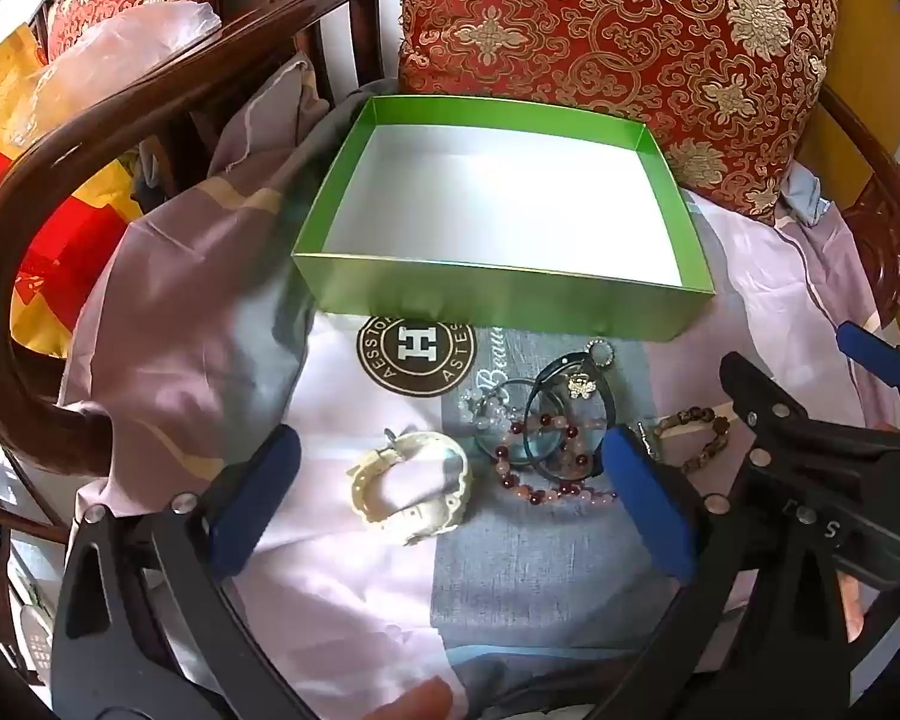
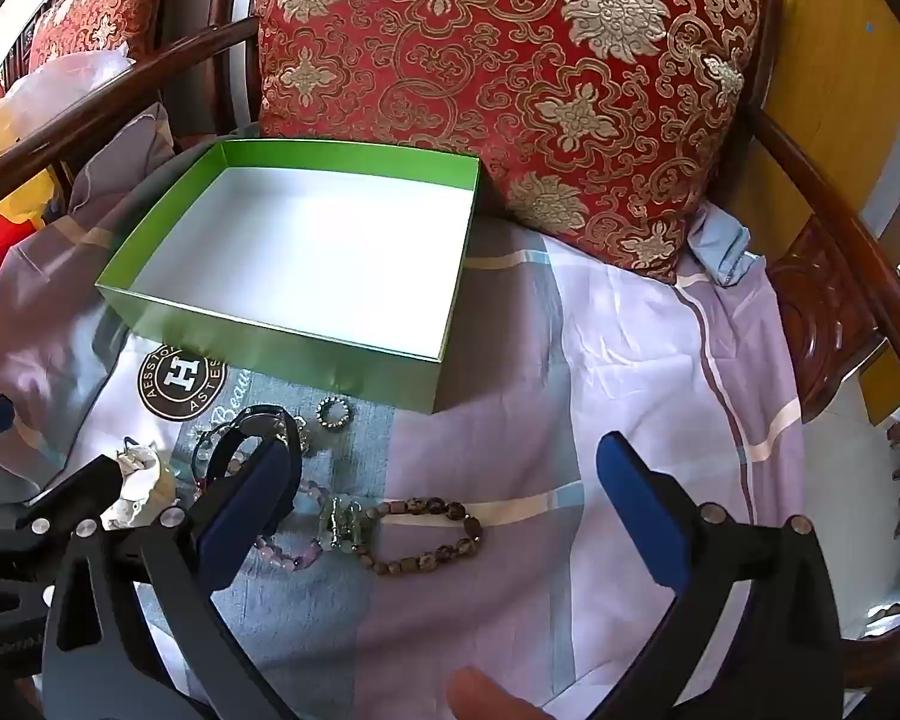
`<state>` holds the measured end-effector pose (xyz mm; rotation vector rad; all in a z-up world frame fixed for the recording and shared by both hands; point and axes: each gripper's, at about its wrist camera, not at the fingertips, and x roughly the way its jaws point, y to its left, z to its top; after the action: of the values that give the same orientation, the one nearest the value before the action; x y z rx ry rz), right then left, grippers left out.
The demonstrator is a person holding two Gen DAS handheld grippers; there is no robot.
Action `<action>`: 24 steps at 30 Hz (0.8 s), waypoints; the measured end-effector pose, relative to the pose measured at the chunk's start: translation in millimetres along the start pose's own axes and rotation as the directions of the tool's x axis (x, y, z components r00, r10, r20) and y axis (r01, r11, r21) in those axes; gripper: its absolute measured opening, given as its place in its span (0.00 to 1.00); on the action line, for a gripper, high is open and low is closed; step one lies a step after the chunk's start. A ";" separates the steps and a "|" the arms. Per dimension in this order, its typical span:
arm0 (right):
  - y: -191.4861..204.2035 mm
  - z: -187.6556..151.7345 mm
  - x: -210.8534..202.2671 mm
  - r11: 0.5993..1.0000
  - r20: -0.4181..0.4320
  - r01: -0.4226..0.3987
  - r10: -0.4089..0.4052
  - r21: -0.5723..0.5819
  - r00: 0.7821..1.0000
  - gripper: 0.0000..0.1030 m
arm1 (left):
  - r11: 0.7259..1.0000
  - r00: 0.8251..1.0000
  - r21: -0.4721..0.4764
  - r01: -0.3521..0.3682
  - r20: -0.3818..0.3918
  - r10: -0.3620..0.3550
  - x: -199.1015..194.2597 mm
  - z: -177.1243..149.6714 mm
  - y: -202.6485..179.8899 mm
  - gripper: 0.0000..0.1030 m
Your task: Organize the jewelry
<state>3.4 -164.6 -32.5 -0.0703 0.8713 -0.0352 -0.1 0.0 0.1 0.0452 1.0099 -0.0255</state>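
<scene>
Both tools, left tool and right tool, hang spread wide and empty over the bracelets heaped on the patchwork sheet, green box just beyond.

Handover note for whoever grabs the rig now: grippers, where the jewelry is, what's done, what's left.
Left gripper: jaws wide open, empty, above the cream bracelet.
Right gripper: jaws wide open, empty, above the brown bead bracelet.
Green box: open, nothing inside, on the cloth behind the jewelry.
Jewelry loose on the cloth in front of the box: cream bracelet, red and pink bead bracelet, dark bangle, small ring, brown bead bracelet.
Done: nothing boxed.
Left: move every piece into the box.
</scene>
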 end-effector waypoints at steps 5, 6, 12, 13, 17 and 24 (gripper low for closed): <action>0.1 -0.2 -0.3 1.000 -0.001 -0.002 0.002 0.002 1.000 0.99 | 1.000 1.000 0.002 0.001 -0.001 -0.001 -1.3 -0.7 -0.6 0.98; 0.2 -0.2 -0.5 1.000 -0.002 -0.003 0.003 0.002 1.000 0.99 | 1.000 1.000 0.002 0.000 -0.001 0.000 -1.8 -1.1 -0.7 0.98; 0.1 -0.6 -0.5 1.000 -0.001 -0.006 0.006 0.004 1.000 0.99 | 1.000 1.000 -0.002 0.002 -0.011 -0.002 0.4 0.1 0.0 0.98; 0.0 -0.6 -0.5 1.000 -0.001 -0.006 0.006 0.004 1.000 0.99 | 1.000 1.000 -0.001 0.001 -0.010 -0.001 0.1 0.0 -0.1 0.98; 0.0 -0.7 -0.6 1.000 -0.001 -0.006 0.006 0.004 1.000 0.99 | 1.000 1.000 0.000 -0.002 -0.008 0.002 -1.1 -0.7 -1.2 0.98; 0.0 -1.2 -0.5 1.000 -0.002 -0.007 0.007 0.005 1.000 0.99 | 1.000 1.000 -0.004 0.005 -0.016 -0.005 0.1 0.2 -0.3 0.98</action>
<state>2.2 -164.6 -32.9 -0.0630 0.8735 -0.0311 0.1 -0.3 0.1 0.0394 1.0257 -0.0275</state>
